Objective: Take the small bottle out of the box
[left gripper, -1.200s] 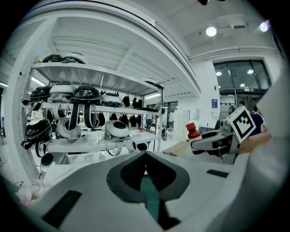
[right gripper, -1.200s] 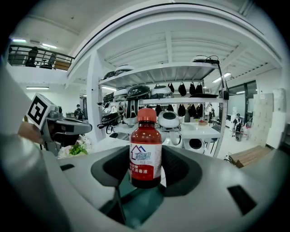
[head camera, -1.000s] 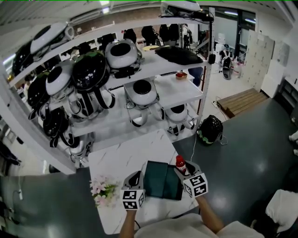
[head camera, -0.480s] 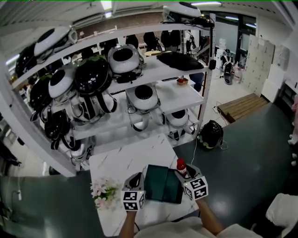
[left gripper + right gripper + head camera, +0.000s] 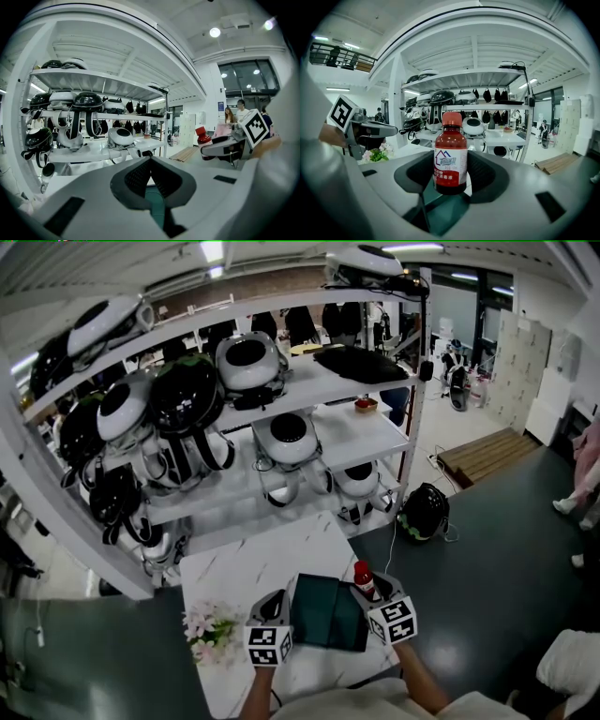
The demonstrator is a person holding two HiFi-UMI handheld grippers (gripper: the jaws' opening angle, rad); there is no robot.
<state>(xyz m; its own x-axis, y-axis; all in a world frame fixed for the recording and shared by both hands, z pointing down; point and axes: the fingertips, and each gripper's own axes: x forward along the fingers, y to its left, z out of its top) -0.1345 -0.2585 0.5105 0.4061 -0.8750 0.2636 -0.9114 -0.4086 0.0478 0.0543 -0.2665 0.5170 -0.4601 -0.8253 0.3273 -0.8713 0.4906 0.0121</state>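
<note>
The small brown bottle (image 5: 362,576) with a red cap and white label stands upright between the jaws of my right gripper (image 5: 367,585), which is shut on it just above the right edge of the dark green box (image 5: 323,613). In the right gripper view the bottle (image 5: 450,159) fills the gap between the pads, with the box (image 5: 440,213) below it. My left gripper (image 5: 275,601) rests at the box's left edge; in its own view the left gripper (image 5: 150,159) has its fingertips together, with teal box surface showing under them. The bottle (image 5: 202,136) also shows there, at the right.
The box lies on a small white marble-pattern table (image 5: 253,563) with a bunch of pink flowers (image 5: 208,626) at its left. Behind the table stands a white shelf rack (image 5: 309,381) loaded with helmets. Dark floor lies to the right, with a black bag (image 5: 422,507) on it.
Both grippers, the bottle and the box keep their places. A person has come into view at the far right edge of the head view.
</note>
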